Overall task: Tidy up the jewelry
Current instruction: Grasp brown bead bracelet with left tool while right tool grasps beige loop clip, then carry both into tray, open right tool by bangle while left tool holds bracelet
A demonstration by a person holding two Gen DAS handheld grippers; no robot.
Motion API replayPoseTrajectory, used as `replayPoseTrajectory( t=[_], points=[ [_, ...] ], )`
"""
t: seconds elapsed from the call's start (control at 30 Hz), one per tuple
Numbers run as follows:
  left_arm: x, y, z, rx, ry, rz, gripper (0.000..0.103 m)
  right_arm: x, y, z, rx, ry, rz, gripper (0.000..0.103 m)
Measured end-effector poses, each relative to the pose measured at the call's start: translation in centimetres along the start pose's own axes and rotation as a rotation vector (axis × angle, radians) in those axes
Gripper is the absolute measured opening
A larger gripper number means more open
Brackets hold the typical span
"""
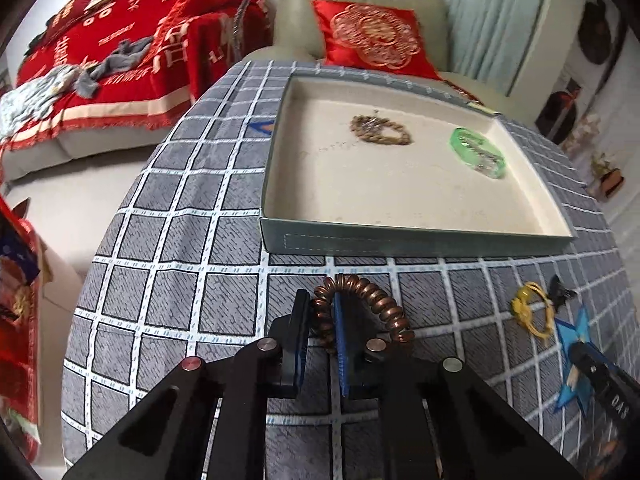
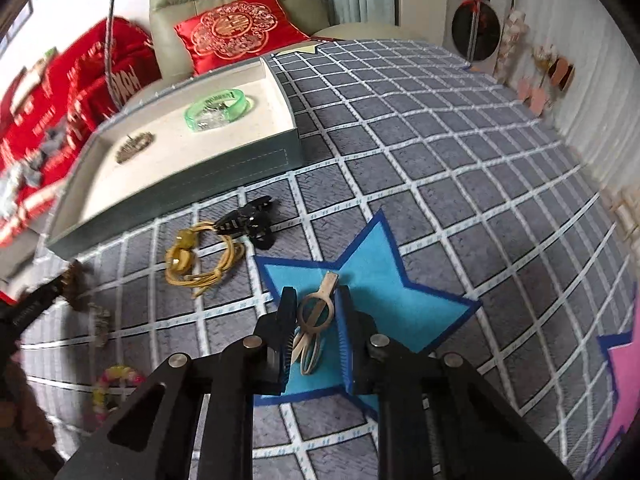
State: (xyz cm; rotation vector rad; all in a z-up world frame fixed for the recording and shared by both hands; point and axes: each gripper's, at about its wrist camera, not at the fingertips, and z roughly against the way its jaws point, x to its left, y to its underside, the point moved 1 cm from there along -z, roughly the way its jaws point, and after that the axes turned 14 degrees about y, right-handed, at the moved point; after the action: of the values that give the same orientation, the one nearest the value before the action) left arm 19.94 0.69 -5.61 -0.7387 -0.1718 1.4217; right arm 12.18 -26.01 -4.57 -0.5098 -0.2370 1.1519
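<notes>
1. Evidently the left gripper (image 1: 322, 320) is pinched onto one side of the copper bead bracelet (image 1: 360, 308), ready for lifting off the desk (image 1: 180, 280)
2. Right gripper (image 2: 314, 320) clamps a beige hair clip (image 2: 314, 320) on the blue star (image 2: 380, 280)
3. Both lie just before the tray (image 1: 400, 236), which already holds jewelry

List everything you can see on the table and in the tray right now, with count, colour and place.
tray: one, grey-green outside and cream inside, far side of the table
beaded bracelet: one, brown, inside the tray
bangle: one, translucent green, inside the tray
coil bracelet: one, copper brown, on the cloth before the tray, left claw's pad inside its loop
cord bracelet: one, yellow, on the cloth
hair clip: one, black, beside the cord bracelet
metal clip: one, pale gold, on the blue star
blue star: one, on the checked tablecloth
left claw: shut on coil bracelet
right claw: shut on metal clip
</notes>
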Motion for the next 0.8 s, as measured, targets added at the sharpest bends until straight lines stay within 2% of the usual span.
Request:
replayPoseTrajectory(
  t=[0.07, 0.3, 0.8],
  points=[
    [-0.2, 0.2, 0.6, -0.007, 0.019, -0.017, 0.027, -0.7, 0.2, 0.4, -0.005, -0.059, -0.026, 0.021],
    [-0.8, 0.3, 3.1, -0.05, 0.059, -0.051, 0.027, -2.5, 0.1, 2.0, -0.023, -0.178, -0.068, 0.021],
    [-2.2, -2.0, 6.9, -0.128, 0.113, -0.114, 0.027, -2.9, -1.6, 5.6, -0.058, -0.306, -0.051, 0.021]
  ],
)
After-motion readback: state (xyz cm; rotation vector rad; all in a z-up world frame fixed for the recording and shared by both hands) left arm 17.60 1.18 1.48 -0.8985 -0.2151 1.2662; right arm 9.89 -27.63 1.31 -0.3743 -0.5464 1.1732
